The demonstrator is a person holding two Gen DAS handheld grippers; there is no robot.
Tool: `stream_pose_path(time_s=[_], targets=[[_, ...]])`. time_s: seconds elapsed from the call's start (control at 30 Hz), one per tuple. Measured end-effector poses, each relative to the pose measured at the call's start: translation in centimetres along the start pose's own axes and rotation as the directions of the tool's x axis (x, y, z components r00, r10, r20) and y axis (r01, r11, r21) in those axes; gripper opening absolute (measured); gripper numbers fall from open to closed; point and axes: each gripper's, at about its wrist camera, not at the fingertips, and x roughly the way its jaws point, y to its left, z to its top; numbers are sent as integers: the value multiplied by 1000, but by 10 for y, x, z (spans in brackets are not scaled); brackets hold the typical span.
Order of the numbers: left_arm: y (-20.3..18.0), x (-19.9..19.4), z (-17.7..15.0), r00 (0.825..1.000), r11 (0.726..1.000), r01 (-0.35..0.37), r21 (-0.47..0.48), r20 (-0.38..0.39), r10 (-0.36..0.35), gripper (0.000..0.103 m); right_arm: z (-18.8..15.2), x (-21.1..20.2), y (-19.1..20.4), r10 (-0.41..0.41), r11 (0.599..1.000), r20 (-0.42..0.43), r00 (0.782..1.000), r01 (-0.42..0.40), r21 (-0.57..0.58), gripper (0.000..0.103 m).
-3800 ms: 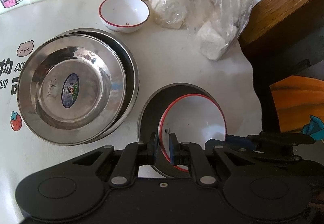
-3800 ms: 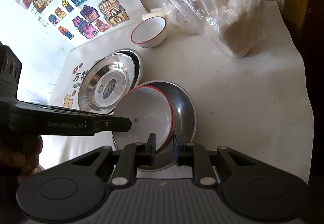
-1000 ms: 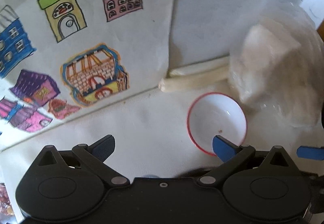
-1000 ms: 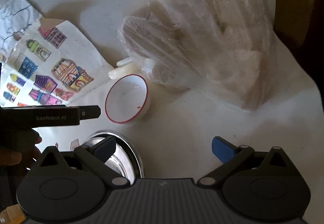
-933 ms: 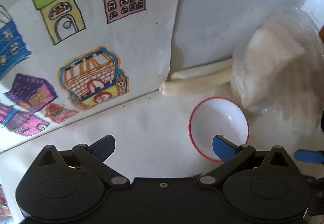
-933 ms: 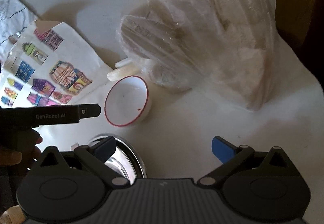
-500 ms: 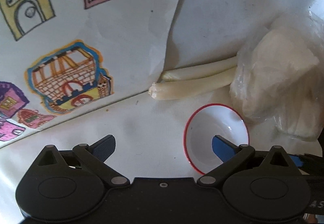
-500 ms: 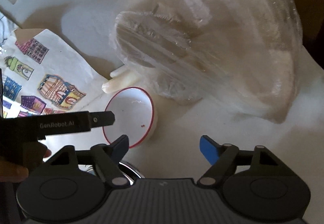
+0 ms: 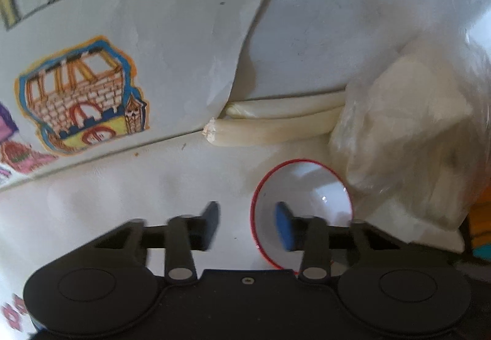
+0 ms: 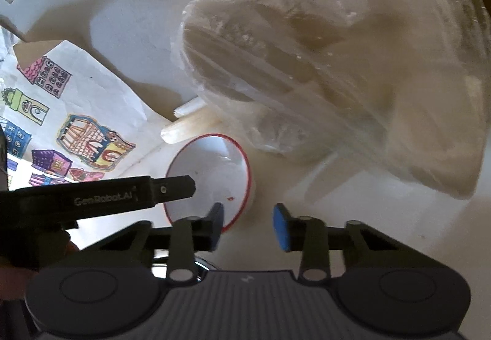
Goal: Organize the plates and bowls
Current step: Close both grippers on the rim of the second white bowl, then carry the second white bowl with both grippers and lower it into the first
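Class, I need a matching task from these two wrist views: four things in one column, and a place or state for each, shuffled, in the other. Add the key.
Things
1. bowl
2. bag
3. two pale sticks
4. left hand-held gripper

Places or states
A. clear plastic, full of pale lumps
B. open, one finger inside the bowl and one outside its rim
C. white with a red rim, upright on the table
D. lying side by side along the back wall, partly under the bag

Pairs: 1-C, 2-A, 3-D, 4-B
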Motion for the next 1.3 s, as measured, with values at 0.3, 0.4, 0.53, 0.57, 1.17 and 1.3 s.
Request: stream_pose_path(time_s=[0.3, 0.4, 0.53, 0.57, 1.17, 1.3], targets=[[-2, -3, -14, 999, 995, 53, -82, 8, -52, 14, 5, 0, -8, 49, 999, -30, 998, -49, 7, 18], [-10, -7, -25, 999, 995, 53, -84, 16, -52, 14, 3, -7, -9, 37, 999, -30, 999, -37, -13, 17], [-23, -19, -37, 998, 994, 61, -88, 29, -59, 14, -1, -23, -13, 46, 998, -17, 999, -47, -32, 17], [-26, -23, -41, 997, 994, 65, -91, 34, -62, 14, -2, -28, -14, 51, 998, -17, 999, -52, -35, 17], [-95, -74, -105, 986, 979, 133, -155, 121, -115, 14, -27, -123, -60, 109, 987, -20, 994, -110, -121, 18], [-112, -82, -121, 986, 976, 136, -167, 115, -118, 14, -38, -137, -72, 109, 983, -41, 993, -114, -144, 18]])
